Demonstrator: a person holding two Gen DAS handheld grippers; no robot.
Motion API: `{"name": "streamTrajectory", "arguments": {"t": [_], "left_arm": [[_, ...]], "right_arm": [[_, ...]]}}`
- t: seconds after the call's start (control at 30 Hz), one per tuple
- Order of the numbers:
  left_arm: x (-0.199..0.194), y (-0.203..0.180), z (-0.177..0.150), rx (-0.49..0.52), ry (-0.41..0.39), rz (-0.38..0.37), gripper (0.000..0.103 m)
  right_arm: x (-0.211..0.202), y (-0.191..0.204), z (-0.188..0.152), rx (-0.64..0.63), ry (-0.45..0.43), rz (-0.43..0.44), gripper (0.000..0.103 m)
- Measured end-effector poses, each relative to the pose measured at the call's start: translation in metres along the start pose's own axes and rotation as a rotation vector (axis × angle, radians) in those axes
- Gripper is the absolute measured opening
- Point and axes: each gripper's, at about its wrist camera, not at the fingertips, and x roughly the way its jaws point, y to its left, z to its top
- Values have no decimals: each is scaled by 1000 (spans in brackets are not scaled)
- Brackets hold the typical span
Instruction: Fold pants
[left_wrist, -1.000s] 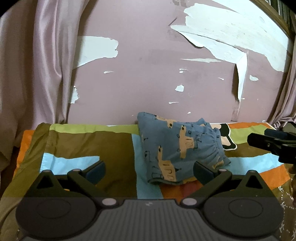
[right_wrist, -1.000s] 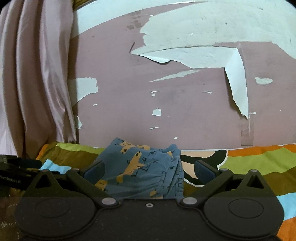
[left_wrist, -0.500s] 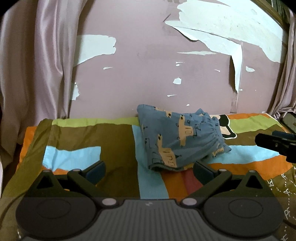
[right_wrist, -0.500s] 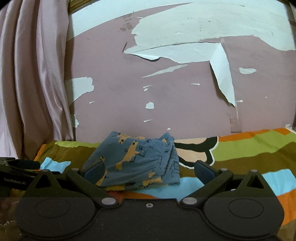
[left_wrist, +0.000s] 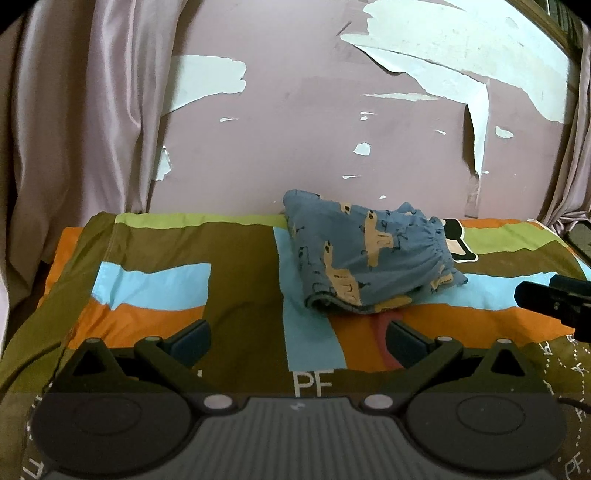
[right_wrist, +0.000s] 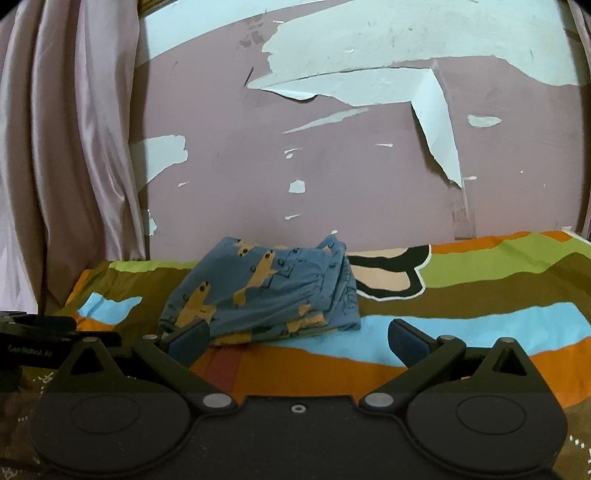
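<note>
The blue pants (left_wrist: 365, 254) with tan animal prints lie folded in a compact stack on the striped bedspread (left_wrist: 155, 280), near the wall. They also show in the right wrist view (right_wrist: 266, 295). My left gripper (left_wrist: 297, 341) is open and empty, held back from the stack. My right gripper (right_wrist: 299, 338) is open and empty, also short of the stack; its left finger (right_wrist: 188, 338) overlaps the stack's near corner in the image. The right gripper's tip shows at the right edge of the left wrist view (left_wrist: 554, 302).
A pink wall (left_wrist: 314, 140) with peeling paint stands right behind the bed. Pink curtains (left_wrist: 74, 122) hang at the left and at the far right (left_wrist: 569, 177). The bedspread (right_wrist: 480, 295) stretches wide on both sides of the pants.
Both grippers have drawn back from the folded pants, so the stack looks farther away and more bedspread shows in front. The pants have not moved.
</note>
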Motion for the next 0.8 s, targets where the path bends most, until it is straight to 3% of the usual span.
{"name": "streamTrajectory", "arguments": {"t": [0.8], "left_arm": [[-6,2,-17,12,-1,23,103]], "right_arm": [[-5,8,-19,-15,11,-13,102]]}}
